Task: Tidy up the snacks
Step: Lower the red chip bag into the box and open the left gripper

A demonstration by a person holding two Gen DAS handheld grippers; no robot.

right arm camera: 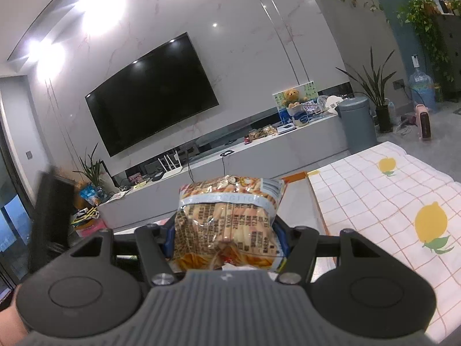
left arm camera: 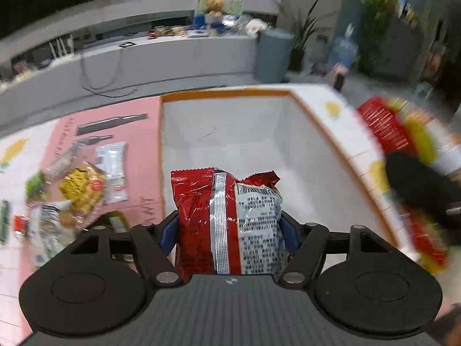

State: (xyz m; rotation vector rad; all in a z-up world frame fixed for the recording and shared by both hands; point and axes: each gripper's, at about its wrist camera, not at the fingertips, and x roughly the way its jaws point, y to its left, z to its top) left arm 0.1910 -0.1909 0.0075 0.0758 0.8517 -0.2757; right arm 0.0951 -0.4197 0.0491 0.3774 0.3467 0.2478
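Now left gripper (left arm camera: 229, 225) pinching one red packet (left arm camera: 219, 219), right gripper (right arm camera: 224, 230) pinching one biscuit bag (right arm camera: 227, 219).

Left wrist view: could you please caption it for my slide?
Left tool holds a red snack bag above the white box.

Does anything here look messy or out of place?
Yes: several snack packets lie jumbled in a heap on the table left of the white box, overlapping at odd angles. The two held bags look intact; nothing seems spilled.
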